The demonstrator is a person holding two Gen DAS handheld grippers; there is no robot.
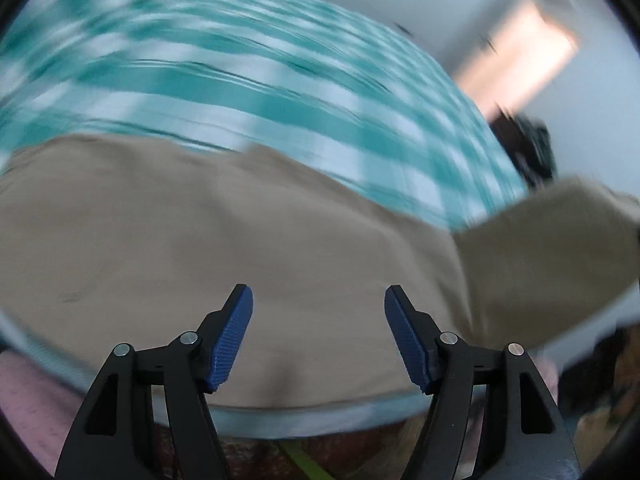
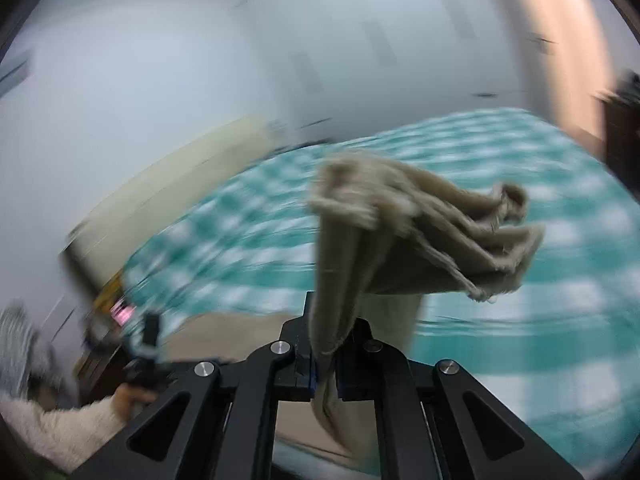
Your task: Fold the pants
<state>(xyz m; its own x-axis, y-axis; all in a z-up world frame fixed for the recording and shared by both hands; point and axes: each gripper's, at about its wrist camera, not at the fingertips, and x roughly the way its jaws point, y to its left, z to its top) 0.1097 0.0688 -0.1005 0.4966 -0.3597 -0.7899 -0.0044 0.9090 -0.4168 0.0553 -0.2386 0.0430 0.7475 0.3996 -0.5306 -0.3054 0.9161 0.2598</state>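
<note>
Clamped between my right gripper (image 2: 320,360), I am holding a bunched edge of the tan pants (image 2: 400,224), which is rising clear of the bed and drooping over the closed jaws in soft, limp folds. My left gripper (image 1: 318,336) is hanging with its blue pads (image 1: 232,340) spread apart and nothing between them, just above the rest of the pants (image 1: 200,240) lying flat near the edge of the bed. I am judging the cloth as light and floppy: it will sag wherever it is unsupported, so I am thinking of taking a matching hem or waistband corner with the free gripper. Beyond, the teal checked bedspread (image 1: 240,60) is stretching away toward a pale wall (image 2: 160,60), all smeared by blur.
</note>
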